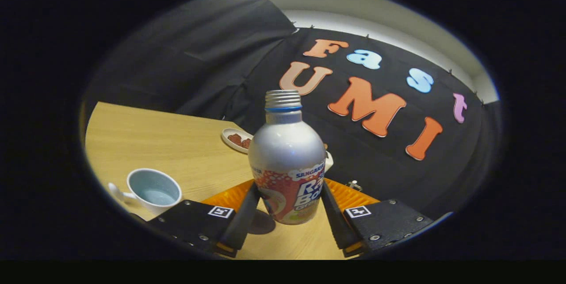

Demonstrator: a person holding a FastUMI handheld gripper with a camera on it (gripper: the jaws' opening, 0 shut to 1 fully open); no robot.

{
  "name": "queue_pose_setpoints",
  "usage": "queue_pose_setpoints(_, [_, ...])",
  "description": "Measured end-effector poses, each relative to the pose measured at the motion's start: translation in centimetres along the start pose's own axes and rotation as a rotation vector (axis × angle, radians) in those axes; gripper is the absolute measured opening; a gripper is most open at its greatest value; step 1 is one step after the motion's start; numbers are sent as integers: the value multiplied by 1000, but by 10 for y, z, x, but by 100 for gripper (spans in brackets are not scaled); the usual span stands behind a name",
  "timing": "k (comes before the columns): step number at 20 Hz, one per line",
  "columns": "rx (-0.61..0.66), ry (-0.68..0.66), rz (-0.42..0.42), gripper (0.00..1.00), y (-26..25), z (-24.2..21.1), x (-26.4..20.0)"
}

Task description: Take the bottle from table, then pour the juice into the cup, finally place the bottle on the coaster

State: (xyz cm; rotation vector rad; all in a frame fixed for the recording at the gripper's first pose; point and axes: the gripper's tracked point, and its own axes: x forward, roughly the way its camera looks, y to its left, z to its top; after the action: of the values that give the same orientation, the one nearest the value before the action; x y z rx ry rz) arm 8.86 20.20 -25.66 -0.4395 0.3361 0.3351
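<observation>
**Me:** Since my hand-held gripper [289, 213] is clamped on the bottle [287, 160], one finger pressed to each side of its lower body, the bottle is mine to lose. It stands upright between the fingers, and by the shadow under it I judge its base is just off the tabletop [177, 147].

**You:** What could go wrong?

**Me:** The body looks smooth and rounded, so it might slip or twist in the fingers when I tilt it. The neck has no cap, so a sudden swing toward the cup [154, 190] could spill juice early. The cup sits near and to the left, just beyond my left finger, and its mouth is not wide; a bad aim would wet the wood.

**You:** And where does the bottle go afterwards?

**Me:** An orange ribbed mat [349, 195] lies just behind the bottle. I take it for the coaster, though I cannot be sure.

**You:** The rest?

**Me:** Pale wood tabletop, with a small dish [236, 139] of something brown farther off. Black cloth walls the booth.
</observation>
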Motion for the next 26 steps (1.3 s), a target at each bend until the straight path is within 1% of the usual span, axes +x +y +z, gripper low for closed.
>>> queue_pose_setpoints(5, [255,55,53,77,4,-19,14])
queue_pose_setpoints(8, [338,91,68,77,5,-34,19])
queue_pose_setpoints(14, [386,148,69,77,13,-63,28])
queue_pose_setpoints(18, [409,184,85,77,22,-78,34])
queue_pose_setpoints(26, [440,203,87,77,24,-91,35])
